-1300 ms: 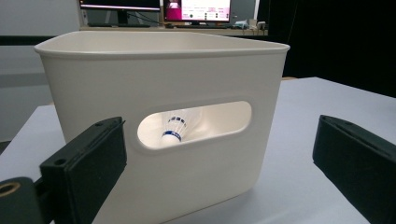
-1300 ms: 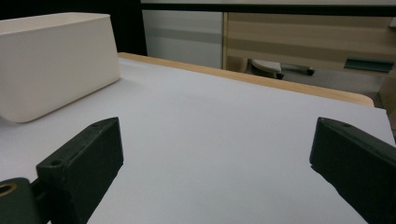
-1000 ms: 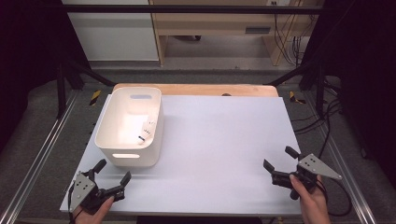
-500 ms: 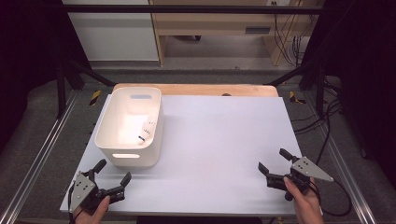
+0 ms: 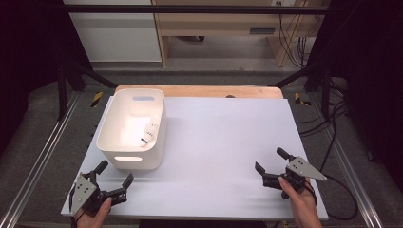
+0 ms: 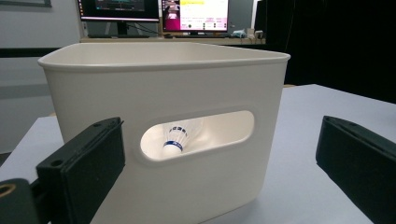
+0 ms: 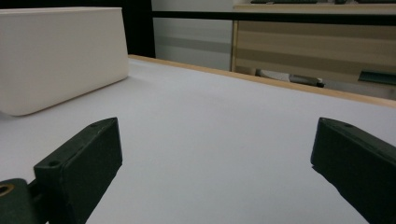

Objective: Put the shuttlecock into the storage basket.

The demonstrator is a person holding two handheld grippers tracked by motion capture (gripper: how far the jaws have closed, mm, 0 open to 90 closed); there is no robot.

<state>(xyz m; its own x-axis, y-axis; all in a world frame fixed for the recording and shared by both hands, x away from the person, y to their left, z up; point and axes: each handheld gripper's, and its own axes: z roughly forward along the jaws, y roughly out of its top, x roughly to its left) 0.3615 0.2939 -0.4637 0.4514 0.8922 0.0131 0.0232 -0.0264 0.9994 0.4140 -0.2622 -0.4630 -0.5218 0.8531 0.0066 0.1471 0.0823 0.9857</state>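
Observation:
A white plastic bin (image 5: 111, 145) stands on the left half of the white table (image 5: 223, 137). Inside it lies a white shuttlecock (image 5: 150, 134) with a blue band; the left gripper view catches that shuttlecock (image 6: 177, 138) through the handle slot of the bin (image 6: 210, 84). My left gripper (image 5: 114, 179) rests open at the front left corner, just in front of the bin. My right gripper (image 5: 271, 160) is open low over the front right of the table, nothing between its jaws. The bin (image 7: 56, 56) appears far left in the right gripper view.
A wooden strip (image 5: 199, 91) runs along the table's far edge. Metal frame rails (image 5: 38, 156) flank the table. Cables (image 5: 332, 137) trail on the floor at the right. Monitors (image 6: 159, 14) stand behind the bin in the left gripper view.
My right gripper has slid a little left and toward the front edge. The left gripper and the bin have stayed put.

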